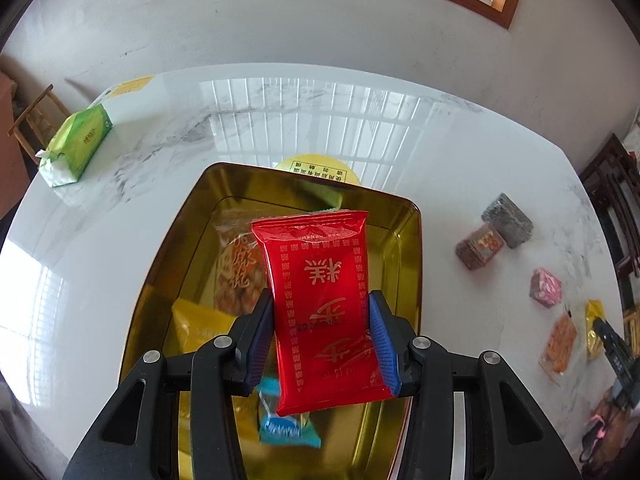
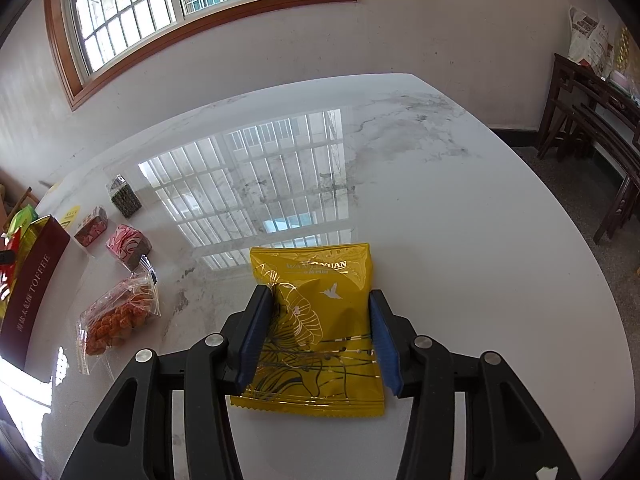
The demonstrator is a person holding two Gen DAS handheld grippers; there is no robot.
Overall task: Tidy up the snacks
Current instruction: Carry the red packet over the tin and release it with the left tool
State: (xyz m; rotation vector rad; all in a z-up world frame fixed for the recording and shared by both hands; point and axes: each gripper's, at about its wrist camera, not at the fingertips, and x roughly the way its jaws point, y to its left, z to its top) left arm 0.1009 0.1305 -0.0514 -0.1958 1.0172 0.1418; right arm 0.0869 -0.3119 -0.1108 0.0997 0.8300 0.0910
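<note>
My left gripper [image 1: 321, 312] is shut on a red snack packet [image 1: 320, 304] and holds it above the gold tin [image 1: 160, 264]. The tin holds a clear packet of fried snacks [image 1: 236, 268], a yellow packet [image 1: 200, 324] and a blue-wrapped sweet [image 1: 284, 420]. My right gripper [image 2: 316, 308] is shut on a yellow snack packet [image 2: 320, 328] low over the white marble table [image 2: 440, 240]. To the left in the right wrist view lie a clear packet of orange snacks [image 2: 116, 320], a pink packet [image 2: 128, 244], a brown packet [image 2: 92, 226] and a dark speckled packet [image 2: 124, 196].
A green tissue pack [image 1: 76, 144] lies at the table's far left beside a white box [image 1: 132, 100]. A yellow round lid [image 1: 316, 170] sits behind the tin. The tin's maroon side reads TOFFEE [image 2: 32, 296]. Dark wooden chairs [image 2: 592, 128] stand right of the table.
</note>
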